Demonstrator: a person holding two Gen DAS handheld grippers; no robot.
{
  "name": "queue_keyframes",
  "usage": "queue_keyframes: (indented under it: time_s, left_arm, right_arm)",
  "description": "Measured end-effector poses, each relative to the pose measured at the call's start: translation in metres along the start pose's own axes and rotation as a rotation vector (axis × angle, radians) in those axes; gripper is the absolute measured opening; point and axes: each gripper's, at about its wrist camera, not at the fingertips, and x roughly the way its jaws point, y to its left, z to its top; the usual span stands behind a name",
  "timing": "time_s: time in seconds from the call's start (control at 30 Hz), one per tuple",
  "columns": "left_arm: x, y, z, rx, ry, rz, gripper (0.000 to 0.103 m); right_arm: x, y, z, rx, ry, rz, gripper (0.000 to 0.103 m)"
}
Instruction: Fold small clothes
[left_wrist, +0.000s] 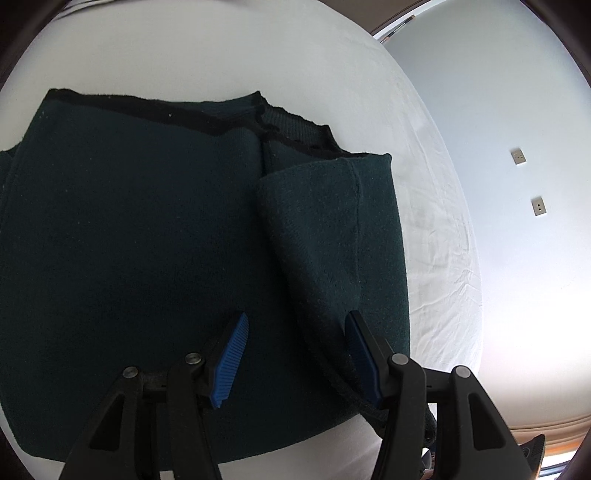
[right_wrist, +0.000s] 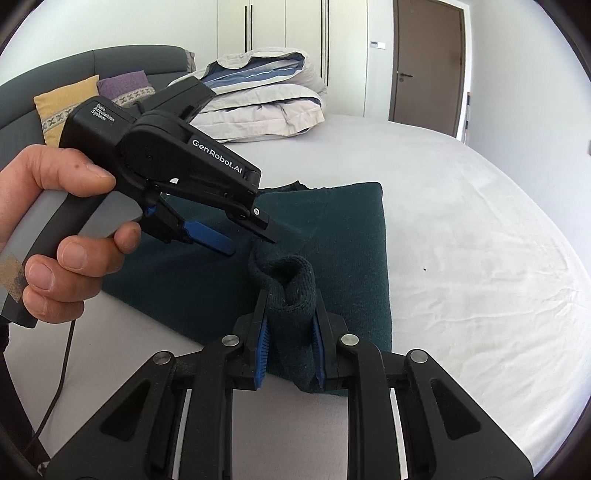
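Observation:
A dark green sweater (left_wrist: 140, 236) lies spread on the white bed sheet (left_wrist: 436, 206), neckline toward the far side. One sleeve (left_wrist: 325, 243) is folded in over the body. My left gripper (left_wrist: 295, 332) hovers just above the sweater, open, nothing between its blue pads (left_wrist: 231, 365). In the right wrist view my right gripper (right_wrist: 290, 332) is shut on the bunched cuff of the sleeve (right_wrist: 291, 291), lifted off the sweater (right_wrist: 347, 236). The left gripper (right_wrist: 251, 243) shows there too, held by a hand (right_wrist: 55, 236), its jaws apart over the sweater.
Folded bedding (right_wrist: 258, 96) is stacked at the far side of the bed, with cushions (right_wrist: 66, 103) against a grey headboard. White wardrobes and a brown door (right_wrist: 424, 62) stand behind. A cable hangs from the hand-held left tool at lower left. Bare sheet (right_wrist: 480, 258) lies right of the sweater.

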Motion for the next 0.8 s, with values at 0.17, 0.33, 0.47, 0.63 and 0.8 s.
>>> queue_keyframes:
  time_s: [0.17, 0.33, 0.47, 0.63, 0.8]
  left_arm:
    - [-0.008, 0.002, -0.003, -0.035, 0.004, 0.026, 0.057]
    - [0.004, 0.006, 0.000, -0.089, 0.064, -0.087, 0.058]
    - [0.007, 0.013, 0.005, -0.144, 0.070, -0.146, 0.059]
    - [0.009, 0.003, 0.010, -0.134, 0.082, -0.219, 0.055]
    - [0.021, 0.000, 0.012, -0.133, 0.110, -0.199, 0.025]
  right_arm:
    - [-0.010, -0.005, -0.003, 0.016, -0.027, 0.014, 0.018]
    - [-0.003, -0.015, -0.001, 0.026, -0.025, 0.028, 0.018]
    - [-0.008, -0.016, 0.001, 0.025, -0.029, 0.029, 0.018]
    - [-0.006, -0.016, 0.003, 0.015, -0.027, 0.031, 0.018]
    - [-0.004, -0.009, 0.002, -0.023, -0.024, 0.022, 0.018]
